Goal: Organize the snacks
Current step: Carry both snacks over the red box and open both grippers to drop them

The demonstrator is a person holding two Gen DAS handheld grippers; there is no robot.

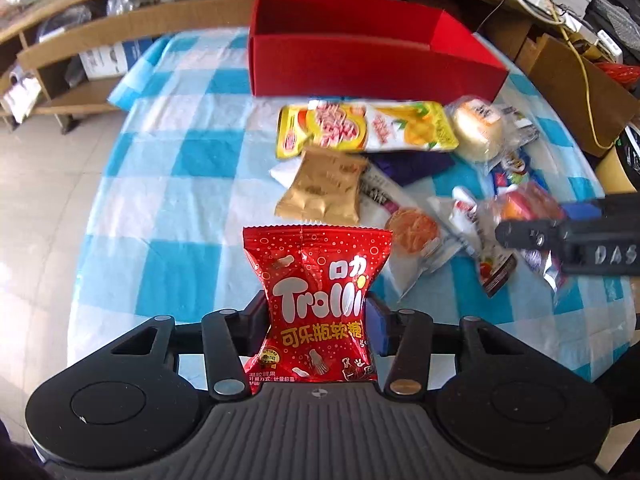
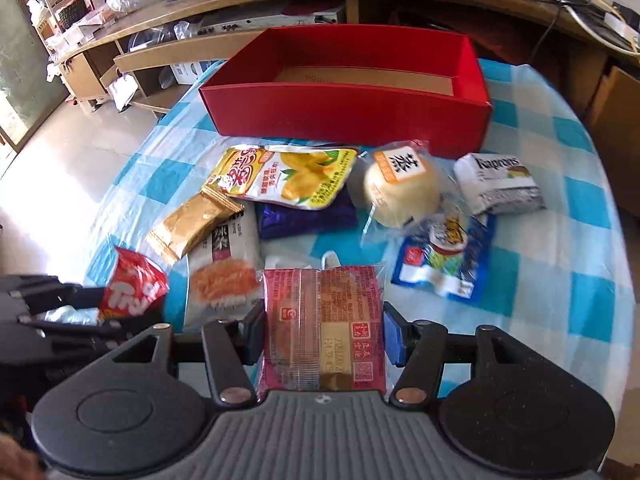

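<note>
Left gripper (image 1: 318, 320) is clamped on a red glossy Trolli gummy bag (image 1: 316, 304), pinched at its waist and held upright above the blue-and-white checked tablecloth (image 1: 168, 160). Right gripper (image 2: 322, 332) is clamped on a pink clear-wrapped pastry packet (image 2: 322, 328), also lifted off the cloth. Just beyond, w/ the rest of the snack pile: gold foil sachet (image 1: 322, 186), white noodle-print pouch (image 2: 224, 272), blue-and-white jelly packet (image 2: 444, 264), purple wrapper (image 2: 308, 216) partly under a yellow mango-print candy bag (image 1: 366, 128). Beside that sits a round pale bun in clear wrap (image 2: 400, 184), then a white Kapron-labelled pack (image 2: 500, 184) to its right. Farthest, at the table's back edge, a red rectangular cardboard box (image 2: 348, 108) stands open, brown floor showing, no snacks visible inside.
</note>
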